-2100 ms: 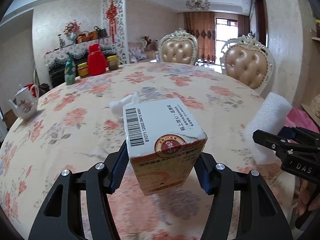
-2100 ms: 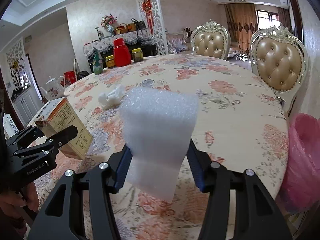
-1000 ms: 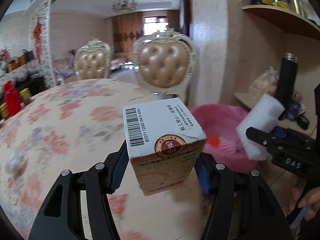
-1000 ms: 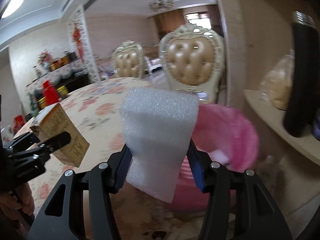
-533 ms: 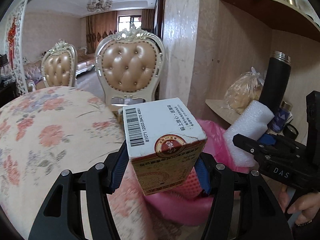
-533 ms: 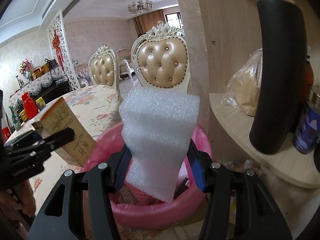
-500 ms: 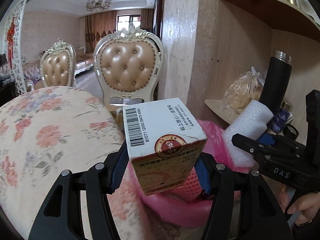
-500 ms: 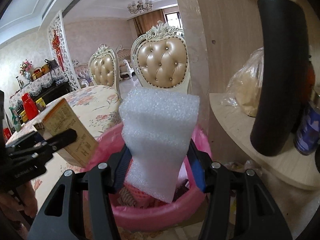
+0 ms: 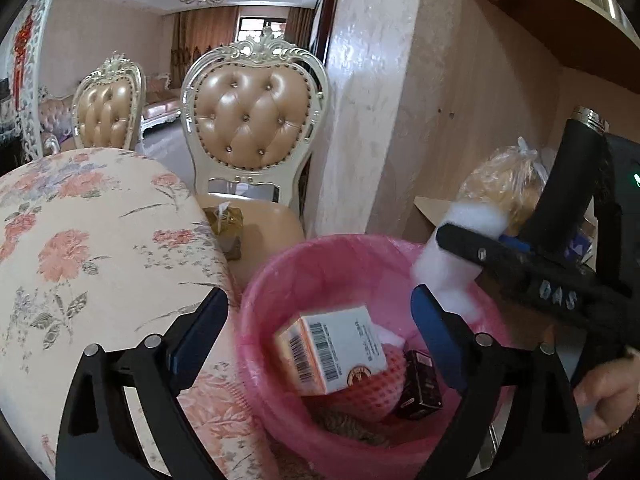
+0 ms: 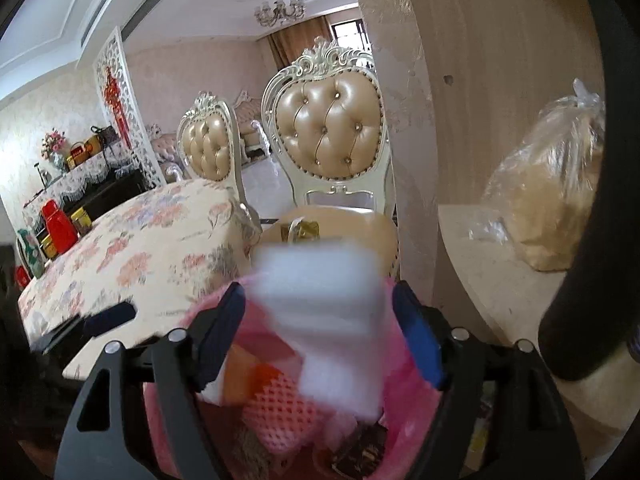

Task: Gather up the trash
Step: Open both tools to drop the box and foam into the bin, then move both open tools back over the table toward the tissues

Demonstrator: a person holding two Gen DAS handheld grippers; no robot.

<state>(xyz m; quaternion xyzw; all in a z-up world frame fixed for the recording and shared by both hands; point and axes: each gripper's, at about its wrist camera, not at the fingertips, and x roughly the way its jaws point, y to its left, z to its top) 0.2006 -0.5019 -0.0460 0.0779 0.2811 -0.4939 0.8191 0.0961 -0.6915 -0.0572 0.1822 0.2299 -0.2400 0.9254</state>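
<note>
Here, both handheld tongs hang over a pink-lined waste bin [image 9: 256,304] that stands beside a round table in a floral tablecloth [image 9: 80,248]. The left gripper [image 9: 320,322] has its jaws opening, spread wide with nothing between the blue pads. Its cardboard box [image 9: 332,354], barcode facing up, already lies tilted inside the bin on pink mesh fruit netting [image 9: 372,390], next to a small dark packet [image 9: 418,386].

The right gripper [image 10: 320,330] also has its jaws opening. The white foam block [image 10: 320,300] sits blurred between them, apparently slipping free, with the pads no longer seeming to press on it; the blur makes contact hard to judge. In the left view the same foam shows just above the bin's far rim.

To do this drop well, I would judge that both tongs should hold steady over the bin's middle while the jaws go fully wide, so the light foam falls inside rather than catching on the rim or a pad. The foam looks near the edge on the shelf side, so a small nudge toward the centre seems wise. Only once it is clear of the jaws should the hands lift away.

Behind stand two tufted cream chairs [image 9: 252,120], and a wooden shelf [image 10: 500,264] holds a tied plastic bag [image 10: 556,208].
</note>
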